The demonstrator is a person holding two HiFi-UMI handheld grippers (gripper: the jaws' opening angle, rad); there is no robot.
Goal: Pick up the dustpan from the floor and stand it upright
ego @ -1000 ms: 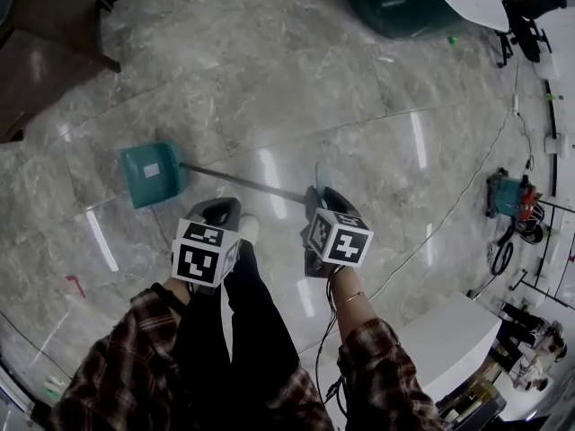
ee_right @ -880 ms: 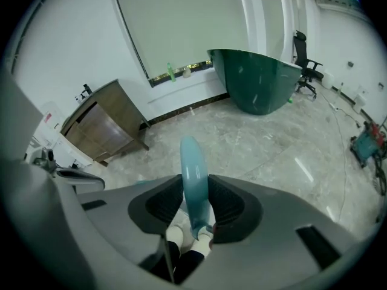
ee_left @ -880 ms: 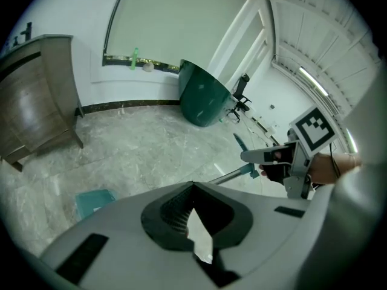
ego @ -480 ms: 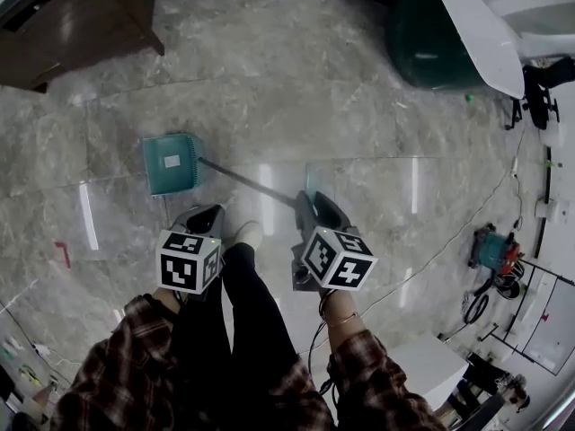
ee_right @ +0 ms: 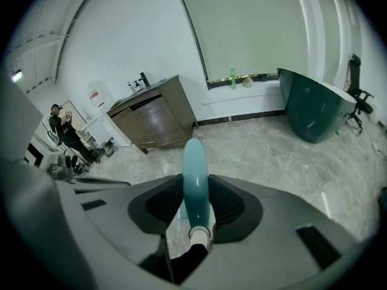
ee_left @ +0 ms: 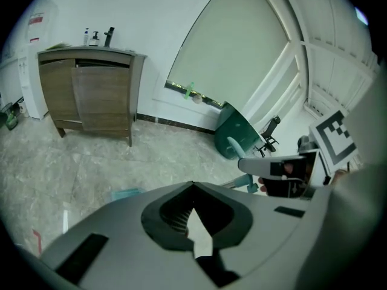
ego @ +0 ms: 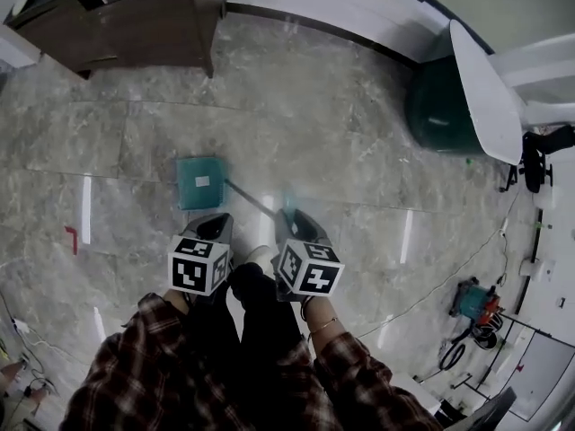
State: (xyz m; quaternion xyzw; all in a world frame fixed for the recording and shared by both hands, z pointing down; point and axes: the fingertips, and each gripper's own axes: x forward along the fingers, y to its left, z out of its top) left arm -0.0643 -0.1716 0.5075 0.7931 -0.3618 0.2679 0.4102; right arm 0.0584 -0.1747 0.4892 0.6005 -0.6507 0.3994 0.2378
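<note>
The teal dustpan rests with its pan on the marble floor, and its thin dark rod slants up toward me. In the head view my right gripper is shut on the handle's top end. The right gripper view shows the light teal handle grip clamped between the jaws of that gripper. My left gripper hovers beside it, just below the pan, touching nothing. Its jaws meet at the tips with nothing between them. The pan shows small in the left gripper view.
A brown wooden cabinet stands against the far wall at the left. A dark green bin and a white chair stand at the right. Cables and a teal tool lie at the lower right. A person stands far off.
Both grippers have risen and drawn closer together. The handle end went up with the right gripper, so the rod slants more steeply. The pan now lies nearer the grippers.
</note>
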